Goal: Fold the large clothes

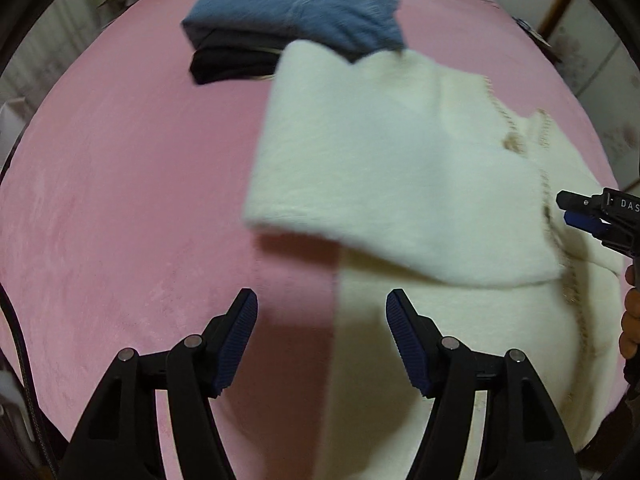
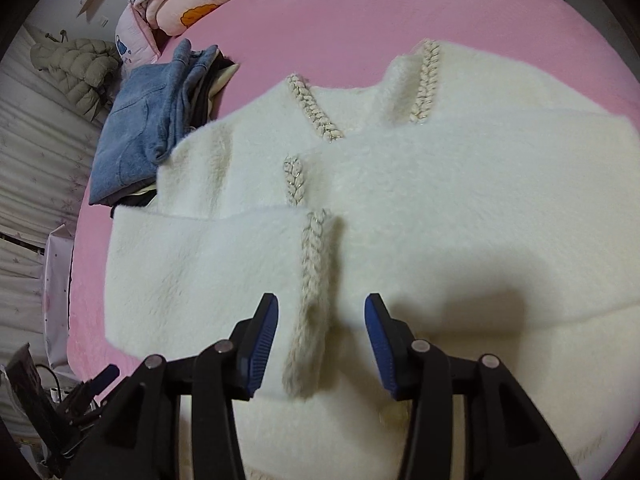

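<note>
One big white coat takes up most of the pink bed, spread flat with its braided trim facing up. By my reading it is partway folded: a sleeve or side panel lies across the body from one side, and a broad band of white crosses the chest from the other, so the side folds look laid or nearly so. That panel shows blurred in the left view, so I cannot tell whether it has fully settled. What seems left is to square up those flaps and then double the long body over, hem toward collar, into a compact bundle.

Next in size, a stack of folded clothes, blue denim on top of something dark, sits just beyond the coat's shoulder and touches its edge; that part of the job looks finished.

Smaller, the right gripper hangs over the coat's middle, its jaws apart on either side of a trimmed edge, with no pad pressing on it.

Smallest in play, the left gripper is also spread and empty, poised over the coat's left border where white meets pink.
</note>
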### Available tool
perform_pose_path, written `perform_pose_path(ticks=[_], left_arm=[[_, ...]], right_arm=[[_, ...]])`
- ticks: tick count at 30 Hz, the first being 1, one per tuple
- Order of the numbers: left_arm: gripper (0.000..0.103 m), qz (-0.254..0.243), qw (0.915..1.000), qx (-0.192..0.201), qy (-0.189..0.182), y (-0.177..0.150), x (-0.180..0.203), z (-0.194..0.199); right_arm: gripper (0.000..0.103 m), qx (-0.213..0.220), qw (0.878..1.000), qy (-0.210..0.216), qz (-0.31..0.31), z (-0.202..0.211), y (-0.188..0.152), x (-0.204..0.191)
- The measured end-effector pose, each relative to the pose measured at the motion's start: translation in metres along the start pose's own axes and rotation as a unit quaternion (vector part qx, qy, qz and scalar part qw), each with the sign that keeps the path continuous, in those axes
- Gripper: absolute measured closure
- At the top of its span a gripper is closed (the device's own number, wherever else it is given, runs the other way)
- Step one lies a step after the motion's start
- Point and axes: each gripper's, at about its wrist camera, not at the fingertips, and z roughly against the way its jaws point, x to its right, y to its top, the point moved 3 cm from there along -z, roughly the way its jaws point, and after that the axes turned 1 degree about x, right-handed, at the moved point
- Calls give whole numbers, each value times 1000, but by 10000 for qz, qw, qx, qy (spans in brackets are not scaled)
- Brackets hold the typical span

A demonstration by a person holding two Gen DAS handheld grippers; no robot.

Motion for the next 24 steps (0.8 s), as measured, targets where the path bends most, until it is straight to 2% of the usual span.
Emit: perform_pose_path(ticks=[6, 8, 9, 10, 11, 15, 18, 20, 22, 24], left_arm=[[37, 292, 9996, 26, 24, 14, -10, -33], [37, 347, 9994, 38, 41, 19, -9, -38], [37, 370, 9993, 63, 36, 22, -8, -41], [37, 387, 9992, 95, 60, 25, -7, -42], [37, 399, 9991, 122, 92, 27, -6, -43], [38, 544, 9983, 148, 173, 36, -4, -53], [49, 643, 9976, 175, 179, 43, -2, -55], [57, 732, 9971, 166, 149, 47, -1, -57], [64, 810, 9965, 161, 122, 51, 0, -59], [66, 800, 9966, 162, 75, 53, 3, -59]], right_arm=[[57, -70, 10000, 48, 20, -42, 24, 0], [58, -22, 9996, 110, 268, -44, 25, -10], [74, -63, 9989, 128, 456, -45, 25, -17], [85, -88, 9976, 8, 686, -45, 24, -24], [88, -57, 9957, -79, 922, -39, 22, -32], [89, 685, 9822, 173, 1739, 27, 19, -68], [89, 1576, 9625, 91, 2206, 92, 22, -87], [89, 2071, 9543, -11, 2155, 128, 28, -83], [89, 2355, 9524, -180, 1928, 150, 37, -67], [89, 2544, 9504, -528, 1712, 160, 41, -44]])
